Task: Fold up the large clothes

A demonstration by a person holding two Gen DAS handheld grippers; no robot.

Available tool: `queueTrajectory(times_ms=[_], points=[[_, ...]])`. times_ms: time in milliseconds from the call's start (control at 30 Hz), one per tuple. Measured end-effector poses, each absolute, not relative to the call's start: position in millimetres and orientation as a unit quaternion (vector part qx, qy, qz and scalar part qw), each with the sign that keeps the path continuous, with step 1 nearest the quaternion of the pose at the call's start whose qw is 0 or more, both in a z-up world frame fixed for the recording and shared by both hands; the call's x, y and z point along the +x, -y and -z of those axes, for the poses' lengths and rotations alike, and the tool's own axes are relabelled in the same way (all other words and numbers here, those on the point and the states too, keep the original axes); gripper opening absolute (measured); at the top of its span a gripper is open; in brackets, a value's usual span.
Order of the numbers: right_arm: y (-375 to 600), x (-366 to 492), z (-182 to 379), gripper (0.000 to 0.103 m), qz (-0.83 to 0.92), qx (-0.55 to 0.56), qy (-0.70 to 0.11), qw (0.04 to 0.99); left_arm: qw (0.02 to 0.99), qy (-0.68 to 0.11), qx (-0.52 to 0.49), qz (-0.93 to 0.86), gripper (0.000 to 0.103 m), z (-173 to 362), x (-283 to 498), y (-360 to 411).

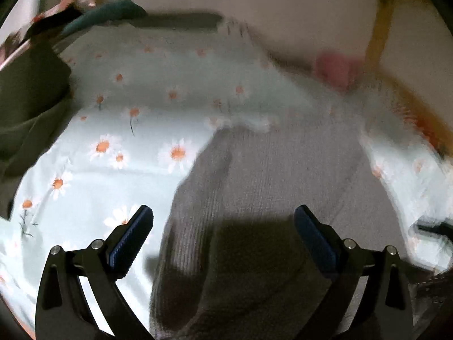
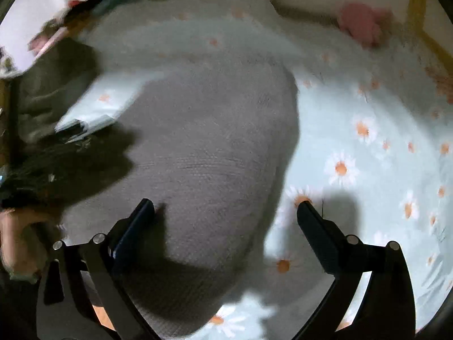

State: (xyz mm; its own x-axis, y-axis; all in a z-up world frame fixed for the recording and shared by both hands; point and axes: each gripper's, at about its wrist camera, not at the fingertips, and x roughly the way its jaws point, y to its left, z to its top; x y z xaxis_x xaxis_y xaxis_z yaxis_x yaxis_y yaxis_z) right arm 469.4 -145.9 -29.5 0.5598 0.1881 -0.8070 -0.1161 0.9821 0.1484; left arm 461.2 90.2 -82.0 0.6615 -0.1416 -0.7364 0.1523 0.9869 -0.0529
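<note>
On the daisy-print bedsheet lies the grey knit garment, soft, floppy and likely stretchy, best pinched at an edge or corner, while the left gripper and right gripper both gape empty above it.

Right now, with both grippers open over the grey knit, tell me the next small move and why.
Probably lower the left gripper and close it on the grey knit garment near its edge. Both grippers are open and hold nothing; the right gripper straddles the garment's right edge over the daisy-print sheet, so no fold is started.
</note>
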Motion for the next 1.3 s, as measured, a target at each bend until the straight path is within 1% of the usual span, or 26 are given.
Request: queueTrajectory(times_ms=[33, 67, 133, 200, 333, 433, 500, 567, 700, 900, 1100, 1167, 1300], points=[[139, 465, 27, 0.099, -0.109, 0.035, -0.458, 0.882, 0.901, -0.426, 0.031, 0.076, 0.098, 98, 467, -84], [131, 461, 31, 0.099, -0.123, 0.028, -0.462, 0.878, 0.905, -0.418, 0.022, 0.079, 0.098, 107, 467, -86], [116, 463, 54, 0.1, -0.135, 0.008, -0.477, 0.869, 0.908, -0.412, 0.0, 0.081, 0.098, 109, 469, -95], [119, 475, 72, 0.1, -0.144, 0.026, -0.482, 0.864, 0.903, -0.421, -0.016, 0.087, 0.098, 111, 472, -99], [121, 479, 64, 0.1, -0.14, 0.026, -0.491, 0.86, 0.907, -0.412, -0.004, 0.084, 0.099, 111, 470, -96], [109, 470, 47, 0.1, -0.116, -0.012, -0.47, 0.875, 0.911, -0.404, 0.006, 0.08, 0.099, 112, 471, -95], [104, 478, 62, 0.1, -0.112, -0.018, -0.472, 0.874, 0.913, -0.401, 0.005, 0.08, 0.099, 113, 469, -95], [109, 483, 77, 0.1, -0.121, 0.005, -0.47, 0.874, 0.913, -0.4, 0.004, 0.079, 0.099, 112, 466, -95], [113, 483, 71, 0.1, -0.128, 0.018, -0.481, 0.867, 0.912, -0.404, 0.009, 0.074, 0.099, 108, 464, -93], [143, 460, 59, 0.1, -0.166, 0.12, -0.459, 0.865, 0.921, -0.385, -0.002, 0.066, 0.098, 97, 431, -98], [189, 450, 56, 0.1, -0.172, 0.213, -0.431, 0.86, 0.913, -0.399, -0.034, 0.073, 0.098, 99, 411, -105], [204, 462, 64, 0.1, -0.169, 0.26, -0.437, 0.844, 0.906, -0.411, -0.059, 0.083, 0.098, 104, 410, -111], [207, 510, 109, 0.1, -0.223, 0.336, -0.502, 0.765, 0.902, -0.416, -0.064, 0.091, 0.098, 107, 408, -113]])
